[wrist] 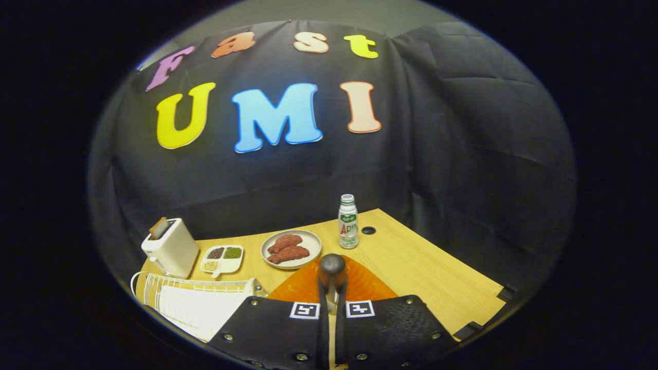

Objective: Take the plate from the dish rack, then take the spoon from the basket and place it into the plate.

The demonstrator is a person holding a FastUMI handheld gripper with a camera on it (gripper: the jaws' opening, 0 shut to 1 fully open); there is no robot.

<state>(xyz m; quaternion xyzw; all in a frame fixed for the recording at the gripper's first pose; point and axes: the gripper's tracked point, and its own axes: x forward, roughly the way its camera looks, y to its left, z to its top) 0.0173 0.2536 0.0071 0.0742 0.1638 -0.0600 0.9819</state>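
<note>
My gripper [332, 304] is shut on a spoon [332, 268]. The handle runs down between the two fingers, and the rounded dark bowl stands just ahead of the fingertips. Directly behind and below the spoon, an orange ribbed plate [367, 285] lies flat on the wooden table [437, 277]. The spoon's bowl hangs over the near part of this plate; I cannot tell whether it touches it. The fingers hide the plate's near rim.
A white wire rack [195, 300] sits left of the fingers. Beyond it stand a white toaster [170, 247] and a small divided dish [222, 258]. A grey plate of meat [291, 248] and a small bottle [348, 222] stand past the orange plate.
</note>
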